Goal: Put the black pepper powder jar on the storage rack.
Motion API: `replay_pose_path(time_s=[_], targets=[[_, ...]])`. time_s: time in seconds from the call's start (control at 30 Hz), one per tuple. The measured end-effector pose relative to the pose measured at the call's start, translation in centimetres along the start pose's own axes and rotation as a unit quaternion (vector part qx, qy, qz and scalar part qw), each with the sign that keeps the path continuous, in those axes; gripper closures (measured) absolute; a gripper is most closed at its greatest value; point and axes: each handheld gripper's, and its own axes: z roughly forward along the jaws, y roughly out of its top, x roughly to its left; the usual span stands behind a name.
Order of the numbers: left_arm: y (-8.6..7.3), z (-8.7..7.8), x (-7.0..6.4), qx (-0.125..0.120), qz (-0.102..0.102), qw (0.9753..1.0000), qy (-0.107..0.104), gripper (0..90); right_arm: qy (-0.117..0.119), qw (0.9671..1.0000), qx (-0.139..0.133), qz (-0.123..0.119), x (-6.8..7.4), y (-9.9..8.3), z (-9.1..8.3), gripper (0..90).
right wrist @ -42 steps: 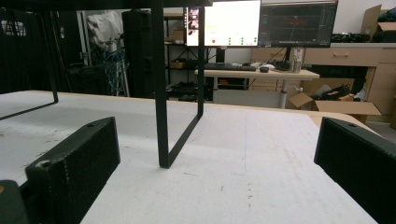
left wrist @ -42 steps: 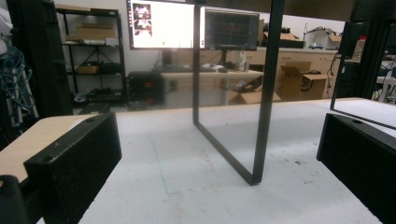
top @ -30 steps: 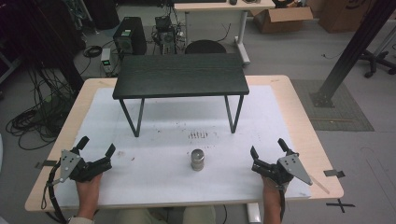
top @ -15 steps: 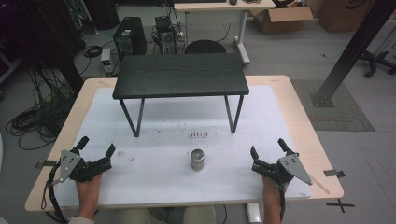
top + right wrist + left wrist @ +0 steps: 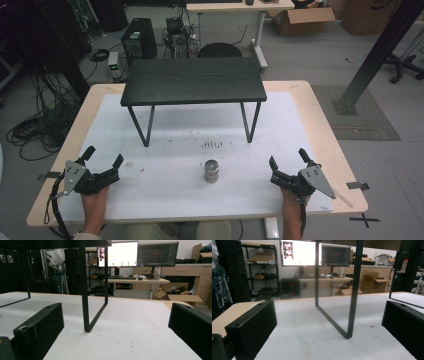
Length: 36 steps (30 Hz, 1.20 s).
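On the white mat, metal cylinder (image 5: pixel 211 171) between released left claw (image 5: pixel 103 160) and right claw (image 5: pixel 288 159), label unreadable

A small can (image 5: pixel 211 171) is set upright on the mat (image 5: pixel 175 200) near the middle of the table (image 5: pixel 320 130), toward its near edge. Behind it, on the far half of the mat, a low stand (image 5: pixel 194 81) is placed on its legs. The left gripper (image 5: pixel 104 159) is held at the near left corner, well apart from the can, and the right gripper (image 5: pixel 286 160) at the near right corner, likewise well apart. The can lies between the two grippers.
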Motion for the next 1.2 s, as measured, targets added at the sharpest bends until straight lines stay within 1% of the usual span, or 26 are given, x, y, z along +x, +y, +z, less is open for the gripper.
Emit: replay_pose_path(time_s=[0.27, 0.7, 0.93, 1.17, 1.2], targets=[[0.0, 0.0, 0.0, -0.001, -0.002, 1.0000, 0.000, 0.2, 0.003, 1.0000, 0.000, 0.001, 0.1, 0.4, -0.1, 0.0], [0.0, 0.0, 0.0, -0.002, -0.002, 1.0000, 0.000, 0.2, 0.014, 0.9999, -0.005, -0.003, 0.7, 1.5, -0.5, 0.0], [0.0, 0.0, 0.1, -0.003, -0.003, 1.0000, 0.000, 0.2, 0.025, 0.9996, -0.006, 0.007, 1.2, 1.9, -0.7, 0.0], [0.0, 0.0, 0.1, -0.003, -0.003, 1.0000, -0.001, 0.2, 0.034, 0.9994, -0.006, 0.006, 1.6, 2.2, -0.8, 0.0], [0.0, 0.0, 0.1, -0.004, -0.004, 1.0000, -0.001, 0.2, 0.038, 0.9992, -0.006, 0.005, 1.8, 2.4, -0.8, 0.0]])
